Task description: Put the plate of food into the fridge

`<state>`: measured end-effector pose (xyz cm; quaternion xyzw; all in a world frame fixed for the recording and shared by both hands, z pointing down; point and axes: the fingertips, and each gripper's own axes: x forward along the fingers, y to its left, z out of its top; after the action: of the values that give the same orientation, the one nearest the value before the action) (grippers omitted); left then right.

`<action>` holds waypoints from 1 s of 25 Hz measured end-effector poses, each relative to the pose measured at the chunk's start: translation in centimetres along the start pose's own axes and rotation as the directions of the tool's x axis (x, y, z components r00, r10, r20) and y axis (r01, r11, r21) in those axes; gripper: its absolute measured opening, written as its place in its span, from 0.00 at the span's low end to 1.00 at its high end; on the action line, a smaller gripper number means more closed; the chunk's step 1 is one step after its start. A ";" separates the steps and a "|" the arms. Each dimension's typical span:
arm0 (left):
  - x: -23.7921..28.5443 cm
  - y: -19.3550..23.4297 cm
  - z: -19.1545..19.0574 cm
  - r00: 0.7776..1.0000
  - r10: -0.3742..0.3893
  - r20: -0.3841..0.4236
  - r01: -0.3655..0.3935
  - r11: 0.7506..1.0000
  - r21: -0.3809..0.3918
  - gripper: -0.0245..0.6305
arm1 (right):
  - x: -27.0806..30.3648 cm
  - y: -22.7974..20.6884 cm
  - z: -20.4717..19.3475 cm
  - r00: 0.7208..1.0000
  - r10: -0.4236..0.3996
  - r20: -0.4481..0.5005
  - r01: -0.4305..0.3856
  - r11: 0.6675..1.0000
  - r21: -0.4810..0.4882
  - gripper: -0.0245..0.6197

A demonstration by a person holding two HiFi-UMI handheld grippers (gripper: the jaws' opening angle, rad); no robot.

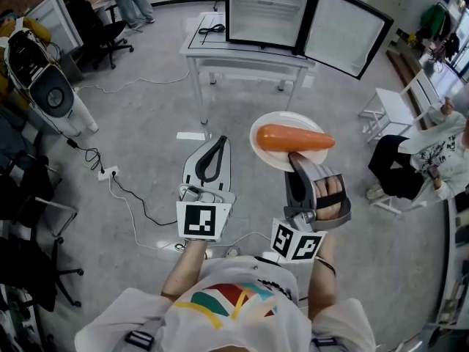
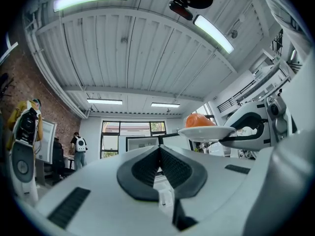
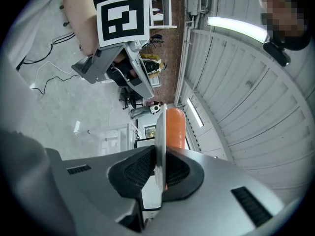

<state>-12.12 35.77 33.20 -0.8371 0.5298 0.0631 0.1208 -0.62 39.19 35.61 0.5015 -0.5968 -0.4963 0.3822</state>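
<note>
Round white plate [image 1: 281,119] with one long, smooth orange carrot [image 1: 294,138]

Head view: overhead, steeply down. Gripper views: close along own jaws. All three share plate [image 1: 282,134].

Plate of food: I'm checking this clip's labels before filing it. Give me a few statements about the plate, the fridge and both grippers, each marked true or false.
1. The right gripper is shut on the rim of the plate. True.
2. A carrot lies on the plate. True.
3. The left gripper holds a cup. False: its jaws are together with nothing between them.
4. The fridge has its door closed. False: the door stands open.
5. The plate is inside the fridge. False: it is held in the air, short of the fridge.
</note>
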 end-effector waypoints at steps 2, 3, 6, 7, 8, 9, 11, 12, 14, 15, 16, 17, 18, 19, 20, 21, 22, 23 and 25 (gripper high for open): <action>-0.3 0.5 0.1 1.000 -0.004 -0.001 0.004 1.000 0.005 0.05 | 0.3 0.2 0.4 1.000 0.003 -0.001 -0.003 1.000 0.004 0.08; -0.4 0.7 0.1 1.000 -0.008 0.000 0.008 1.000 0.004 0.05 | 0.4 0.1 0.6 1.000 0.001 -0.002 -0.001 1.000 0.002 0.08; -0.7 1.5 0.2 1.000 -0.013 -0.002 0.013 1.000 -0.002 0.05 | 0.8 0.1 1.2 1.000 -0.002 -0.010 0.002 1.000 -0.009 0.08; -0.7 1.8 0.1 1.000 -0.012 -0.003 0.012 1.000 -0.004 0.05 | 0.9 0.2 1.3 1.000 0.002 -0.014 -0.002 1.000 -0.009 0.08; -0.7 2.0 0.0 1.000 -0.011 -0.006 0.011 1.000 -0.006 0.05 | 1.0 0.3 1.3 1.000 0.007 -0.017 -0.007 1.000 -0.008 0.09; -0.7 2.3 -0.2 1.000 -0.009 -0.010 0.009 1.000 -0.006 0.05 | 1.2 0.3 1.3 1.000 0.010 -0.019 -0.010 1.000 -0.008 0.08; -0.7 2.9 -0.5 1.000 -0.006 -0.023 0.006 1.000 -0.003 0.05 | 1.5 0.2 1.3 1.000 0.012 -0.021 -0.012 1.000 -0.011 0.09; -0.5 3.2 -0.5 1.000 -0.004 -0.025 0.004 1.000 -0.002 0.05 | 1.9 0.1 1.3 1.000 0.012 -0.021 -0.012 1.000 -0.012 0.08; 0.0 3.7 -0.4 1.000 -0.004 -0.015 0.004 1.000 -0.003 0.05 | 2.6 0.0 1.4 1.000 0.012 -0.018 -0.013 1.000 -0.010 0.08; 0.4 3.8 -0.4 1.000 -0.004 -0.010 0.004 1.000 -0.007 0.05 | 3.1 0.0 1.4 1.000 0.012 -0.014 -0.012 1.000 -0.008 0.08; 0.8 3.9 -0.3 1.000 -0.002 -0.003 0.002 1.000 -0.010 0.05 | 3.6 0.0 1.4 1.000 0.011 -0.010 -0.011 1.000 -0.006 0.08; 1.2 4.1 -0.3 1.000 -0.001 0.002 0.001 1.000 -0.008 0.05 | 4.1 0.1 1.4 1.000 0.009 -0.005 -0.009 1.000 -0.004 0.08; 1.7 4.3 -0.4 1.000 -0.001 0.005 0.001 1.000 -0.002 0.05 | 4.8 0.0 1.4 1.000 0.006 0.001 -0.006 1.000 -0.005 0.09; 2.2 4.5 -0.4 1.000 -0.002 0.006 0.002 1.000 0.004 0.05 | 5.4 0.0 1.4 1.000 0.004 0.006 -0.004 1.000 -0.007 0.08; 2.7 4.7 -0.5 1.000 -0.003 0.008 0.003 1.000 0.005 0.05 | 6.0 0.0 1.3 1.000 0.005 0.012 -0.005 1.000 -0.011 0.08; 3.2 4.8 -0.5 1.000 0.000 0.011 0.000 1.000 -0.003 0.05 | 6.6 0.0 1.2 1.000 0.008 0.016 -0.007 1.000 -0.014 0.08; 3.7 5.0 -0.5 1.000 0.004 0.013 -0.004 1.000 -0.019 0.05 | 7.2 0.1 0.9 1.000 0.013 0.019 -0.013 1.000 -0.016 0.08; 4.2 5.1 -0.5 1.000 0.008 0.014 -0.008 0.999 -0.034 0.05 | 7.7 0.2 0.7 1.000 0.021 0.019 -0.020 1.000 -0.015 0.08; 5.0 5.4 -0.6 1.000 0.016 0.009 -0.016 0.999 -0.040 0.05 | 8.8 0.3 0.1 0.999 0.033 0.021 -0.032 0.999 -0.012 0.08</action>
<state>-14.89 29.00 31.91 -0.8348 0.5346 0.0787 0.1060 -2.62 30.65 35.49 0.4841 -0.6060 -0.4990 0.3867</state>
